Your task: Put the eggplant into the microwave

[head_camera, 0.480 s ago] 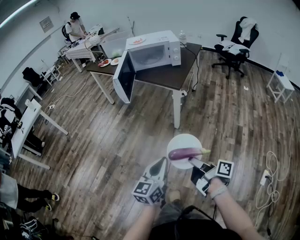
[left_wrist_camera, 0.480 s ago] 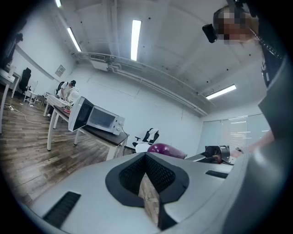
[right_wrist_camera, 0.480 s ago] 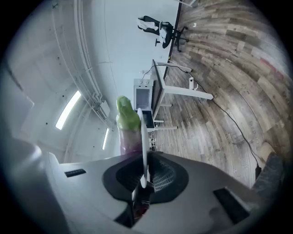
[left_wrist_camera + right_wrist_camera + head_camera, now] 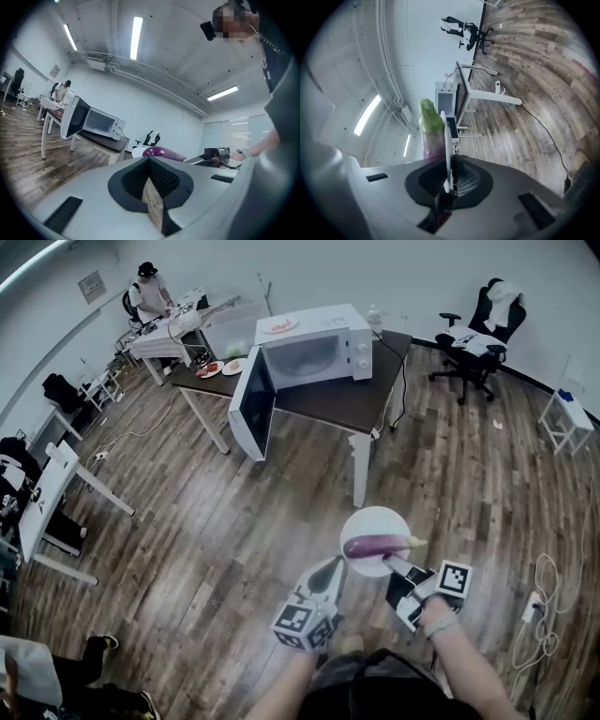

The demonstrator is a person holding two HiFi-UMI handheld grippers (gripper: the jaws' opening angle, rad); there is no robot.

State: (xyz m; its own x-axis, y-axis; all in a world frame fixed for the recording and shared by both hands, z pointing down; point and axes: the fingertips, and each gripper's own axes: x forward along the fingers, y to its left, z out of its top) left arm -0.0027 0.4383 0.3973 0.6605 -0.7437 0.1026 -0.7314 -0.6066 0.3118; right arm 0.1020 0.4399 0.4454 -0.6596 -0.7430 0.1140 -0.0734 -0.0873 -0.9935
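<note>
The purple eggplant with a green stem lies on a white plate. My right gripper is shut on the plate's near rim and holds it level above the floor. In the right gripper view the plate runs edge-on between the pads, with the eggplant to its left. My left gripper is shut and holds nothing, just left of the plate. The white microwave stands ahead on a dark table, its door swung wide open. The left gripper view shows the eggplant and the microwave.
Wooden floor lies between me and the table. A black office chair stands at the back right, and white cables lie on the floor at the right. Desks line the left side, and a person sits at a far desk.
The microwave table has shifted slightly right and nearer in the head view. Both grippers and the plate with the eggplant keep the same pose.
</note>
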